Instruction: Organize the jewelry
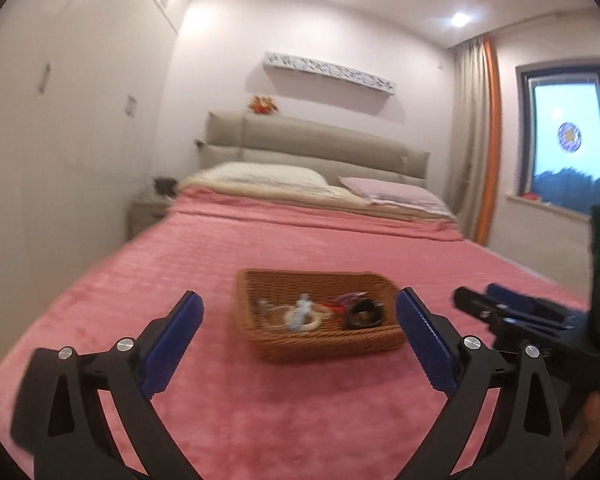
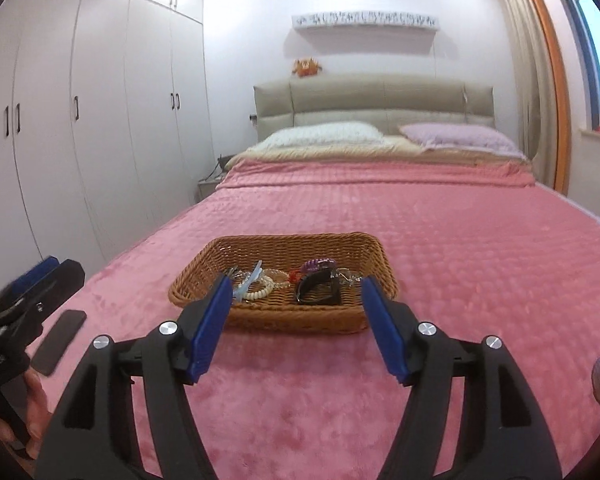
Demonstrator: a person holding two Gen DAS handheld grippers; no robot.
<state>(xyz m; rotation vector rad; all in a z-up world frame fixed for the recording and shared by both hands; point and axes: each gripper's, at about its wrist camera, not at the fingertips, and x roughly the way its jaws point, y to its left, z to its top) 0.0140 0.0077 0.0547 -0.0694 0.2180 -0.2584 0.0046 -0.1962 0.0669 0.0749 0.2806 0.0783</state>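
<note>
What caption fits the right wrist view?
Open right hand-held gripper faces a wicker basket of jewelry on a pink bedspread.

Wicker basket point(image 2: 284, 248) sits mid-bed point(image 2: 460, 248), bracelets point(image 2: 256, 290) inside; phone point(image 2: 60, 342) lies near the bed's left edge.

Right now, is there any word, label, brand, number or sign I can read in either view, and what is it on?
Pale lettering on the black body of the left tongs, at the right wrist view's left edge: too blurred to read.
Dark pattern on the long white wall panel above the headboard: may be writing, too blurred to tell.
Round blue decoration on the window: no legible text.
Nothing else carries text.
</note>
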